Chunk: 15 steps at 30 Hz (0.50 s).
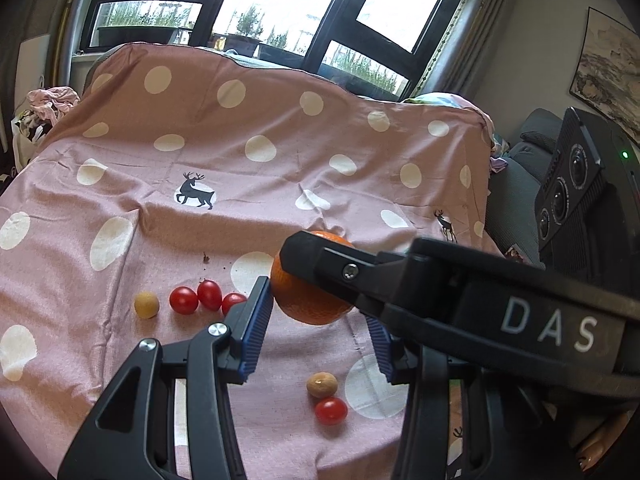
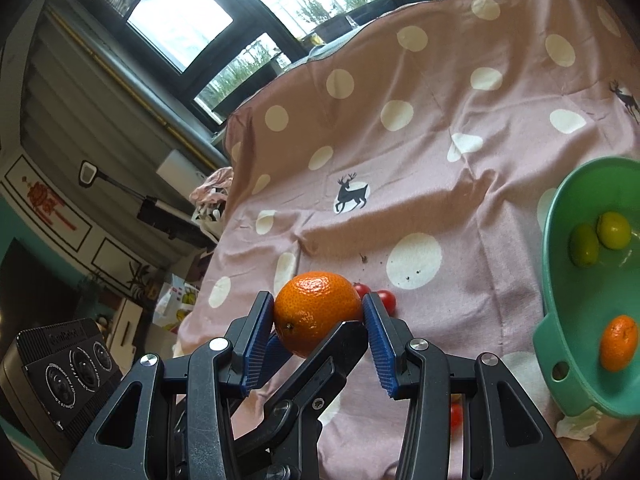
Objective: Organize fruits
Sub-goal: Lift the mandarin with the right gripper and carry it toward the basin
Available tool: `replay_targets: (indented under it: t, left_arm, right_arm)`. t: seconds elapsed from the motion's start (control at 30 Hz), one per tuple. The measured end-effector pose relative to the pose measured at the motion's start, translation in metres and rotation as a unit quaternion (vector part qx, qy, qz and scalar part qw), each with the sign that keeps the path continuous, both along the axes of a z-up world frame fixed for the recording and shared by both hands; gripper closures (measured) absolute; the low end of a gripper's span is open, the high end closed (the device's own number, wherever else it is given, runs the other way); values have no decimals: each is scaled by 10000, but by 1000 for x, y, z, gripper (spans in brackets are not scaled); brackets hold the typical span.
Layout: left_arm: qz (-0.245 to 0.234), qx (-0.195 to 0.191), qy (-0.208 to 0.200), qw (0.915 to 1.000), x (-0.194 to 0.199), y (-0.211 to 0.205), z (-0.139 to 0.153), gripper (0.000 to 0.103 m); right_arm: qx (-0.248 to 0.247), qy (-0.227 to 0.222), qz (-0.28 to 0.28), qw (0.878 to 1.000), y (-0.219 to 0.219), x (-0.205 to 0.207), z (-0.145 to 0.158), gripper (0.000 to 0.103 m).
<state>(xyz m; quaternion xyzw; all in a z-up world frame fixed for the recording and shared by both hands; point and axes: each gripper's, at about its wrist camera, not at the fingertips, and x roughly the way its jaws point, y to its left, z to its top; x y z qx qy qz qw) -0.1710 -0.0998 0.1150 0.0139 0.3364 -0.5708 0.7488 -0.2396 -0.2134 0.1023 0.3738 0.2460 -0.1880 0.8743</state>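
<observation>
My right gripper (image 2: 319,312) is shut on an orange mandarin (image 2: 316,312) and holds it above the pink dotted cloth (image 2: 440,152). In the left wrist view the same mandarin (image 1: 308,300) sits in the right gripper (image 1: 304,276), which crosses in from the right. My left gripper (image 1: 320,322) is open, its blue pads either side of and just below the mandarin, not clamping it. Three cherry tomatoes (image 1: 202,298), a small tan fruit (image 1: 146,304), another tan fruit (image 1: 321,385) and a tomato (image 1: 331,410) lie on the cloth.
A green bowl (image 2: 554,264) at the right holds two green fruits (image 2: 600,236) and a mandarin (image 2: 619,343). A crumpled tissue (image 2: 576,424) lies beside it. A window stands behind the table; a pile of clothes (image 1: 48,104) lies at the far left.
</observation>
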Motion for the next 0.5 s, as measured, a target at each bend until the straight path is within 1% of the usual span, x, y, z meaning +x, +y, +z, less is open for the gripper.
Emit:
replay_targets:
  t: [0.27, 0.5]
  left_arm:
    - [-78, -52, -25, 10000, -2, -3, 2, 58]
    - [-97, -117, -118, 9998, -6, -2, 8, 58]
  right_arm:
    - [-238, 102, -108, 9996, 3, -4, 6, 55]
    - [-347, 47, -133, 9993, 5, -8, 12, 55]
